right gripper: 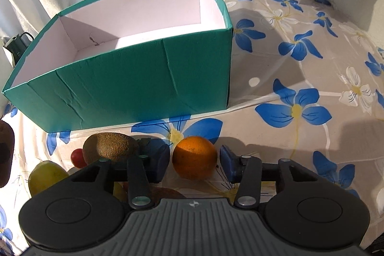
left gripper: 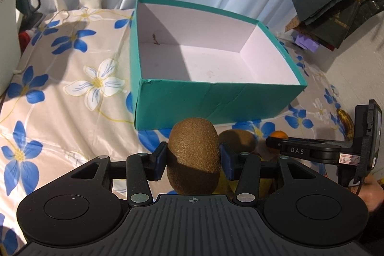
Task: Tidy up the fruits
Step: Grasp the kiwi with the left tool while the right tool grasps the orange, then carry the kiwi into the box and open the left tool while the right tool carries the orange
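The left gripper's (left gripper: 193, 160) jaws were closed partway onto a kiwi (left gripper: 193, 155), both blue pads pressed against its flanks, the fruit held clear of the floral cloth (left gripper: 60, 88) and just short of the teal box's (left gripper: 216, 100) near wall. The right gripper's (right gripper: 194, 163) jaws stood on either side of an orange (right gripper: 195, 158) resting on the cloth in front of the box's near right corner; narrow gaps showed between the pads and the peel, so the orange did not look gripped yet.

To do this step well, the kiwi would probably need lifting above the near rim before going forward, then lowering close to the floor of the box so it would not roll or bruise. The orange likely wanted a centred, gentle squeeze across its widest part, since a round fruit can squirt out of an off-centre pinch.

The teal box stood open near the far edge of the cloth. Its white interior held no fruit, only a small dark mark on the left inner wall. Left of the orange, along the near edge, lay a second kiwi (right gripper: 111, 146), a small red fruit (right gripper: 77, 157) and a yellow-green fruit (right gripper: 46, 175), all outside the box.
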